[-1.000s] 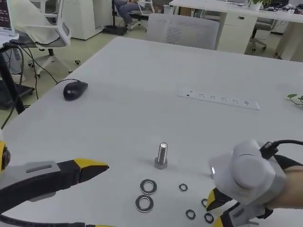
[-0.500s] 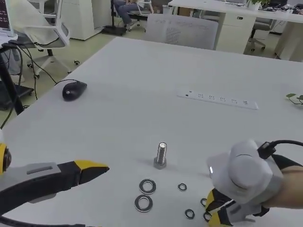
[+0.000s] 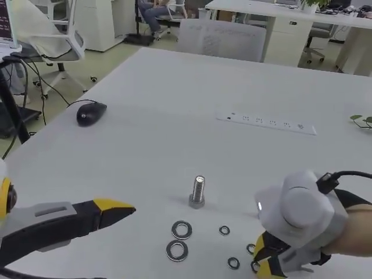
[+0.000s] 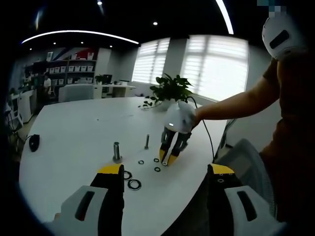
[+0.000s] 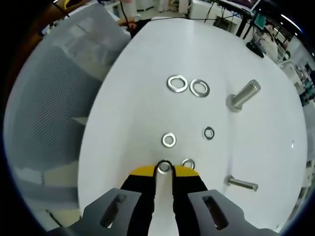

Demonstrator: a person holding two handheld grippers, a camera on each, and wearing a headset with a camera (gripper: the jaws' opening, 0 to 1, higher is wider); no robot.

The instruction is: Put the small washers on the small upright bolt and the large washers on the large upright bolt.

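Right gripper has dipped onto a small washer, jaws narrow, clamp unclear; left gripper wide open; washer is thin, light, slick steel, so pinch across its rim.

right gripper | dropped slightly toward table | jaws drawn in around 1 small washer

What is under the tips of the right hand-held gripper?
A small washer lies on the table between the tips of the right hand-held gripper. The tips cover its near edge, so whether they grip it cannot be told.
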